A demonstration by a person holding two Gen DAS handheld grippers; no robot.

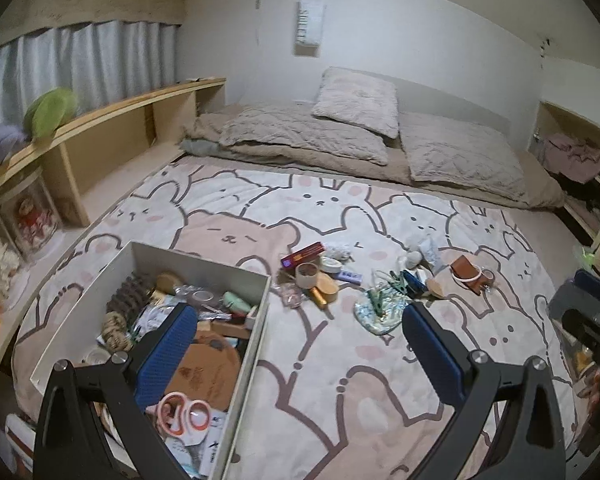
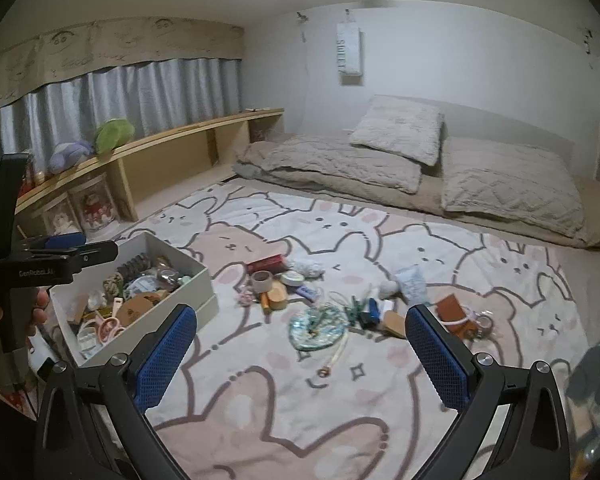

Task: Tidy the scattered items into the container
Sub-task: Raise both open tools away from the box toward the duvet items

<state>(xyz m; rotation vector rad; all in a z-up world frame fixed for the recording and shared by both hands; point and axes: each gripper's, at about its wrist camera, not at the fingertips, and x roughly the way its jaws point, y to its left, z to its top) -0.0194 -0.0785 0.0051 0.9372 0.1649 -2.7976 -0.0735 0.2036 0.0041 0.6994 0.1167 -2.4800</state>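
Blue-padded and spread wide, your right claw (image 2: pixel 301 344) holds nothing and hangs above the rabbit-print blanket (image 2: pixel 380 420), pointing toward the far bedding. Your left claw (image 1: pixel 300 340) is likewise spread and empty; its left pad overlaps the white box (image 1: pixel 255 320), so that hand sits at the container's near corner.

Relation to watch: the scattered items lie ahead of both claws, in a loose band running left to right across the blanket, well apart from either set of pads. Nearest the right claw is the heart-shaped pouch (image 2: pixel 318 327), just beyond and almost centred between its pads. Right of the pouch lie a small dark-blue object (image 2: pixel 370 312) and the brown leather piece (image 2: pixel 450 308). Leftward, closer to the box, lie the tape roll (image 2: pixel 261 279), the red carton (image 2: pixel 269 263) and a round wooden piece (image 2: pixel 277 295).

By this layout, the right hand is better placed for the pouch and everything right of it, while the left hand is nearer the tape-roll cluster and the box. The pouch is broad and flat with no clear long axis, so you would probably pinch one edge of it.

The box stands to the left of the pile, already partly filled, with orange-handled scissors (image 1: pixel 183 414) at its near end. Any carry therefore runs leftward.
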